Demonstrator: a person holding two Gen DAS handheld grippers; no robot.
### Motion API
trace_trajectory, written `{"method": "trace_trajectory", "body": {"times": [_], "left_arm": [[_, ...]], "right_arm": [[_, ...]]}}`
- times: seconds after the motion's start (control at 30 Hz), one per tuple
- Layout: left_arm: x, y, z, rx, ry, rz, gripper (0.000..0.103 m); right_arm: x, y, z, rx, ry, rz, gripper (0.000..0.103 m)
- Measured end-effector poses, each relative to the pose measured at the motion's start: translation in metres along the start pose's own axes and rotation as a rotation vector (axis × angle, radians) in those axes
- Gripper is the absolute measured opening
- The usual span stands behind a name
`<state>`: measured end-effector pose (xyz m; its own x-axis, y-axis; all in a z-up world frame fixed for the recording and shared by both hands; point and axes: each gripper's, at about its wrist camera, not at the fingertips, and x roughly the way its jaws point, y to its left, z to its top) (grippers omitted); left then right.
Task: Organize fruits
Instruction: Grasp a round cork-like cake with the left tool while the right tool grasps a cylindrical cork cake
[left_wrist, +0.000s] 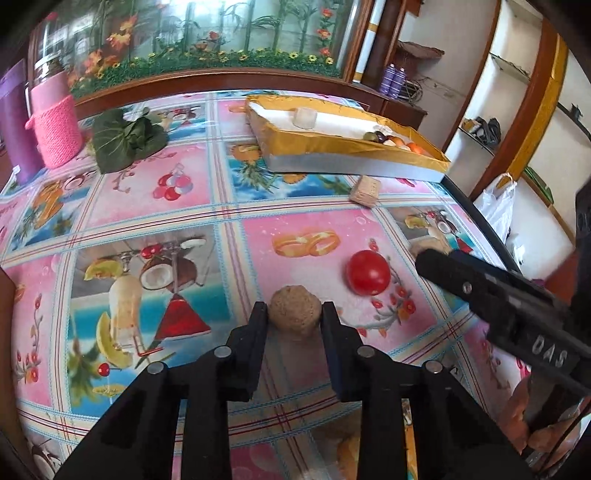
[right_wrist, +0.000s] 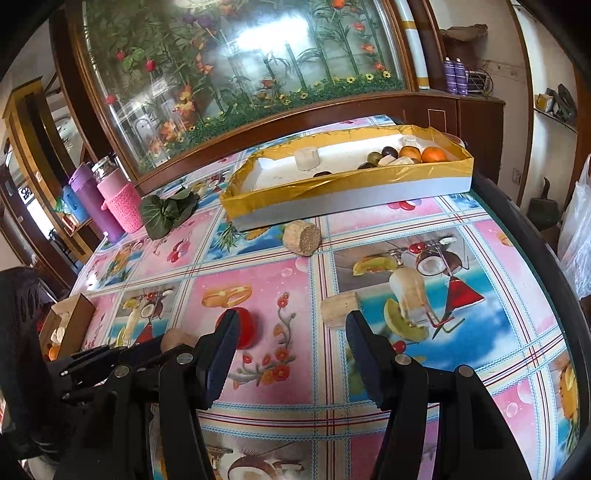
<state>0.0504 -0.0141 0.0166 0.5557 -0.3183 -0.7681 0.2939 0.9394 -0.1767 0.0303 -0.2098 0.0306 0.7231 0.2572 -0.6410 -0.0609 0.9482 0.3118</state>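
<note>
Far left on my counter (left_wrist: 207, 206) I see the pink knitted-sleeve bottle (left_wrist: 55, 122) with a green leafy vegetable (left_wrist: 125, 138) beside it. Centre of my left wrist view: my left gripper (left_wrist: 294, 314) has its fingers (left_wrist: 255, 328) pinching a brown cork stopper (left_wrist: 294, 314) that sits on the fruit-print cloth. Just right of it lies a red tomato (left_wrist: 368, 272), loose on the counter. Behind, the long gold-lined box (left_wrist: 354, 155) holds an orange (right_wrist: 434, 154) and other small fruit at its right end; a second cork (right_wrist: 303, 237) lies on its side just in front of the box. On the right, my right gripper (right_wrist: 291, 325) has its fingers (right_wrist: 360, 339) spread, holding nothing, with a third cork (right_wrist: 340, 308) just beside the right finger.
</note>
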Motion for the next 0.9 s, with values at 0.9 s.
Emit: {"method": "trace_trajectory", "body": {"times": [0.9], "left_arm": [[-0.015,0.026,0.007,-0.123,-0.013,-0.043,0.028]], "right_arm": [[0.039,-0.009,0.019,-0.081,0.100,-0.251,0.037]]}}
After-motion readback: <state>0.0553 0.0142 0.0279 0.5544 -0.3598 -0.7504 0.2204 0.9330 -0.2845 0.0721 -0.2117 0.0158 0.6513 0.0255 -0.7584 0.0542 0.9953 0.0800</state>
